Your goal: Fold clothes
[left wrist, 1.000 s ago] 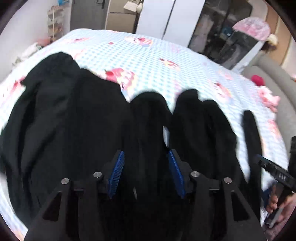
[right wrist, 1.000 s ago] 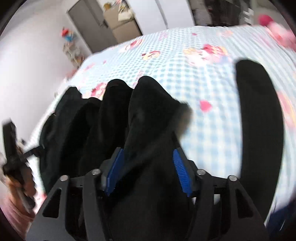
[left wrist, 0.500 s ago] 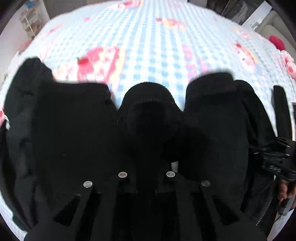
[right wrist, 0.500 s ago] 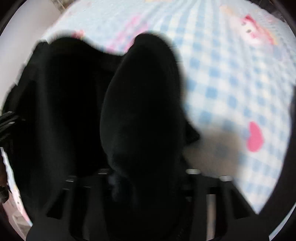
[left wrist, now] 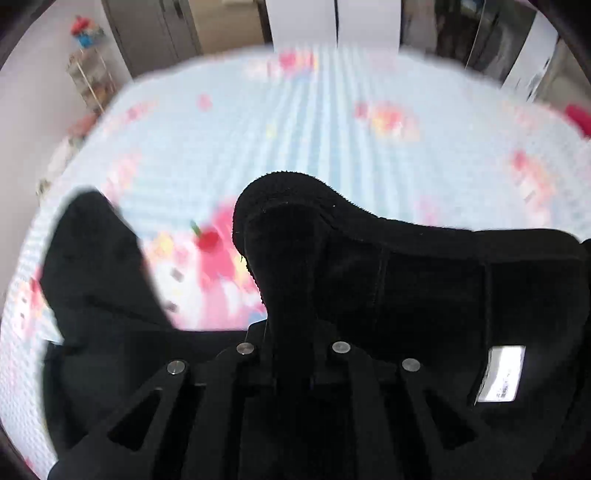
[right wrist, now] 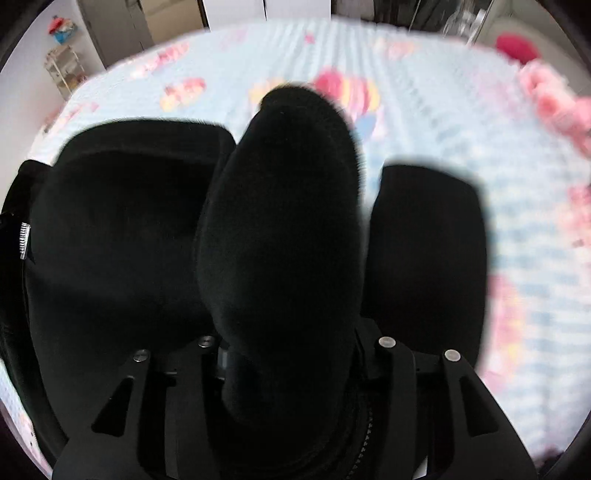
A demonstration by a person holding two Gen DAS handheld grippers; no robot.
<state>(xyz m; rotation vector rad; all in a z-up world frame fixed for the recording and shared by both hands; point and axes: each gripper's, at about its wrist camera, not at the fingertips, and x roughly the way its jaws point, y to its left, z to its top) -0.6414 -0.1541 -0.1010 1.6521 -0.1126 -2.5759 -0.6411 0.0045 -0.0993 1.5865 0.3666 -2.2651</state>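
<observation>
A black fleece garment (left wrist: 406,288) lies partly lifted on the bed (left wrist: 332,147), which has a blue checked sheet with pink prints. My left gripper (left wrist: 290,332) grips a raised fold of it; the jaws stand close together and are opening slightly, with cloth between them. A white label (left wrist: 502,373) shows on the inside, and a sleeve (left wrist: 96,266) lies to the left. My right gripper (right wrist: 291,332) holds a thick hump of the same garment (right wrist: 280,206); its jaws are opening and cloth fills the gap. The zipper (right wrist: 365,432) runs below. Both grippers' pads are hidden by cloth.
Another black sleeve (right wrist: 428,251) lies flat to the right of the right gripper. Pink plush toys (right wrist: 554,99) sit at the bed's far right edge. A wire shelf (left wrist: 88,81) and white wardrobe doors (left wrist: 332,22) stand beyond the bed.
Both grippers' jaws have come together on folds of the black garment, hiding their blue pads. Both moved forward over the bed, carrying the cloth. The white label has come into view.
</observation>
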